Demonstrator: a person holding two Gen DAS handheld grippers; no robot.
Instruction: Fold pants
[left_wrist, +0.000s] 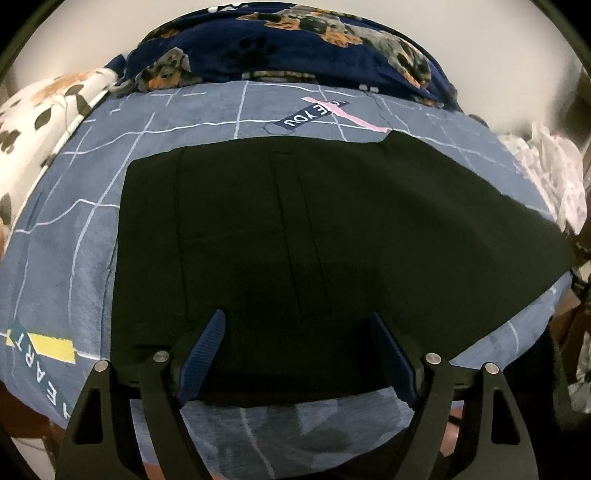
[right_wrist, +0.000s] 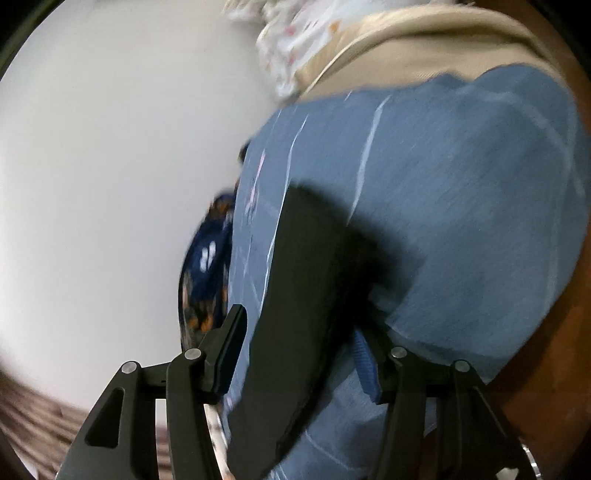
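The black pants (left_wrist: 332, 229) lie spread flat on the blue grid-print bedsheet (left_wrist: 74, 221), with the waist end toward the left and a leg running off to the right. My left gripper (left_wrist: 299, 354) hovers over their near edge. It is open, its blue pads (left_wrist: 207, 350) wide apart with the cloth lying loose between them. The right wrist view is rolled and blurred. There a strip of the pants (right_wrist: 299, 295) passes between the fingers of my right gripper (right_wrist: 299, 354), which stands open; sheet shows between the left finger (right_wrist: 231, 347) and the cloth.
A navy dog-print blanket (left_wrist: 295, 44) is bunched at the far side of the bed. A white leaf-print pillow (left_wrist: 44, 110) lies at the left and pale floral cloth (left_wrist: 546, 173) at the right. A beige cloth (right_wrist: 406, 48) and a white wall (right_wrist: 110, 166) show in the right wrist view.
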